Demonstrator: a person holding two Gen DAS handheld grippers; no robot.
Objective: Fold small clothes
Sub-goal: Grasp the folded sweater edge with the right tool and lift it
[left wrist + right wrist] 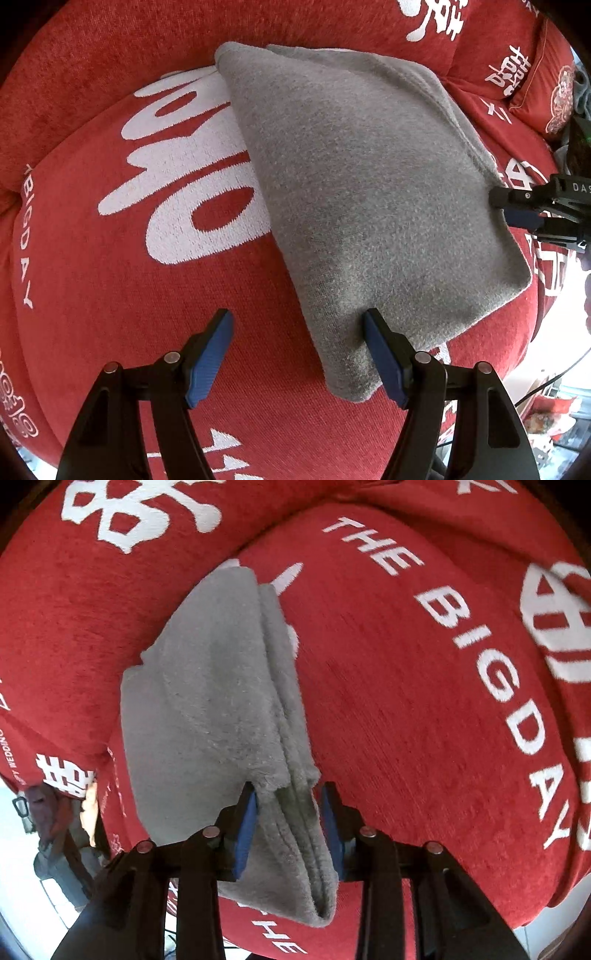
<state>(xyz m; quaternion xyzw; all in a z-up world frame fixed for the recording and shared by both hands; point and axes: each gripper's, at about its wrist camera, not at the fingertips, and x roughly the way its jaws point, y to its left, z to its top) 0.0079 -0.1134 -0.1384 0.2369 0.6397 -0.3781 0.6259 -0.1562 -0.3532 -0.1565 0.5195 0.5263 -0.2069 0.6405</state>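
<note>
The cloth point(369, 192) lay on the red sofa cover point(92, 332) as a compact grey block, several layers thick, its stacked edges showing along the right side in your right wrist view. As far as these views showed, the folding looked mostly done: the shape was roughly rectangular, with no loose sleeve or flap trailing out. What remained, in my judgement, was at most one more fold or a final tidy of those slightly uneven layered edges, then letting go.

Your left gripper point(299, 358) stood wide open at the cloth's near corner, its right finger point(384, 358) touching the fabric and the other finger point(210, 358) over bare cover; it held nothing. Your right gripper point(288, 830) straddled the cloth's near layered edge, partly open, with fabric between the pads point(245, 830). I couldn't tell whether they pressed on it, since a gap showed on the right side.
</note>
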